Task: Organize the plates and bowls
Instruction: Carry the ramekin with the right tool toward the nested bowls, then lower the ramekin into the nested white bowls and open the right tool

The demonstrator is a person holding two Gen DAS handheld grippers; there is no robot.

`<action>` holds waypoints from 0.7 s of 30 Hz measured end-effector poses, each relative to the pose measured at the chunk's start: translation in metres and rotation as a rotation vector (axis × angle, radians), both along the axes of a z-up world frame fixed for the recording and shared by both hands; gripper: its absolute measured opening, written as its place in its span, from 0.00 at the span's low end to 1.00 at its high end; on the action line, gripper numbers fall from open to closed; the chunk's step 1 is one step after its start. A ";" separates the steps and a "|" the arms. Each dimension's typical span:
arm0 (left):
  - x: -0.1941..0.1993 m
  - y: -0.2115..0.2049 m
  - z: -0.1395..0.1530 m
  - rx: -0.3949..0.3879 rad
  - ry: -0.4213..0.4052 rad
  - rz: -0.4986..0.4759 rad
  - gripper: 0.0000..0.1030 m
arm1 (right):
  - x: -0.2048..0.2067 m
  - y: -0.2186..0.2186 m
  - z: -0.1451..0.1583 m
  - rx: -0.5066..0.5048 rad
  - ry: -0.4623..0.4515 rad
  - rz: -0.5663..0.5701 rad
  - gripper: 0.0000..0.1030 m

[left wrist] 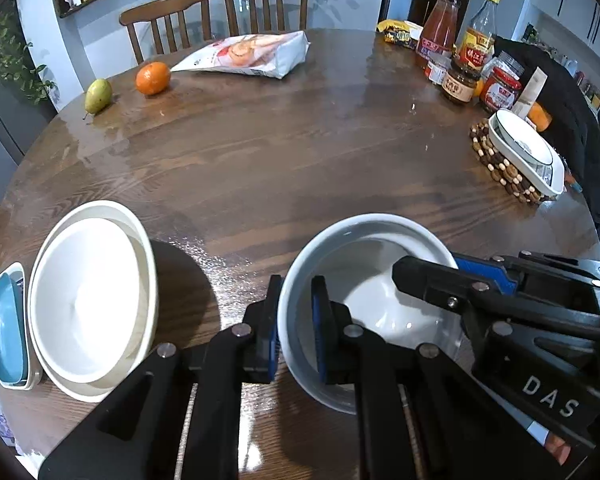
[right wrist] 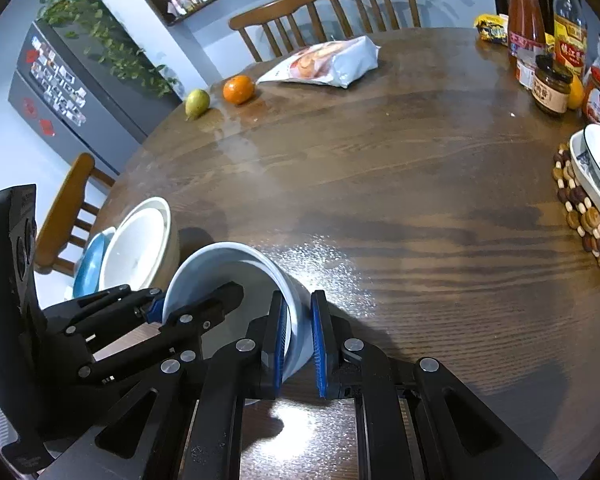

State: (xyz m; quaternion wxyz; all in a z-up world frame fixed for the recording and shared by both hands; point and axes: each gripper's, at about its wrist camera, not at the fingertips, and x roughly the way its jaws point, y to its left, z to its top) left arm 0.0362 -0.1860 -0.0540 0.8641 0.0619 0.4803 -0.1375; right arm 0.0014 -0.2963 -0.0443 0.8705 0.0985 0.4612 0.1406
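White-glazed inside and pale grey-blue outside, the bowl (left wrist: 364,304) is tilted above the dark wooden worktop (left wrist: 300,152), caught on opposite sides of its rim by both sets of tongs. The left tongs (left wrist: 296,330) pinch the rim on the bowl's left side, one blue pad outside the wall and one inside, closed down to the thickness of the wall. The right tongs (right wrist: 300,340) do the same on the right side, narrowed onto the rim with a pad on each face. In the right wrist view the bowl's mouth faces up and away toward the left, so it is clearly off level. What the next move turns on is the stack of nested white bowls (left wrist: 92,300), which lies to the left of the held bowl, just beyond the left tongs and well apart from the right ones; a blue dish (left wrist: 6,332) sits just beside that stack, further left still. If the bowl is meant to join the stack, it must travel leftward and be levelled, with the left hand the nearer to the target.
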 end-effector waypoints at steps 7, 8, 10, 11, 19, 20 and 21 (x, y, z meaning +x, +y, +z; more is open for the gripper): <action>-0.002 0.007 0.008 -0.008 -0.021 0.011 0.11 | -0.001 0.007 0.007 -0.004 -0.016 0.009 0.13; -0.003 0.008 0.009 -0.009 -0.026 0.012 0.11 | -0.002 0.008 0.008 -0.004 -0.018 0.010 0.13; -0.005 0.009 0.011 -0.007 -0.034 0.012 0.11 | -0.003 0.010 0.010 -0.002 -0.022 0.010 0.13; -0.005 0.010 0.012 -0.008 -0.036 0.013 0.11 | -0.003 0.010 0.011 -0.003 -0.024 0.011 0.13; -0.006 0.013 0.020 -0.013 -0.057 0.011 0.11 | -0.006 0.012 0.017 -0.002 -0.044 0.008 0.13; -0.006 0.014 0.020 -0.014 -0.058 0.009 0.11 | -0.007 0.012 0.018 -0.004 -0.044 0.007 0.13; -0.006 0.014 0.021 -0.016 -0.057 0.007 0.11 | -0.007 0.011 0.018 -0.006 -0.045 0.006 0.13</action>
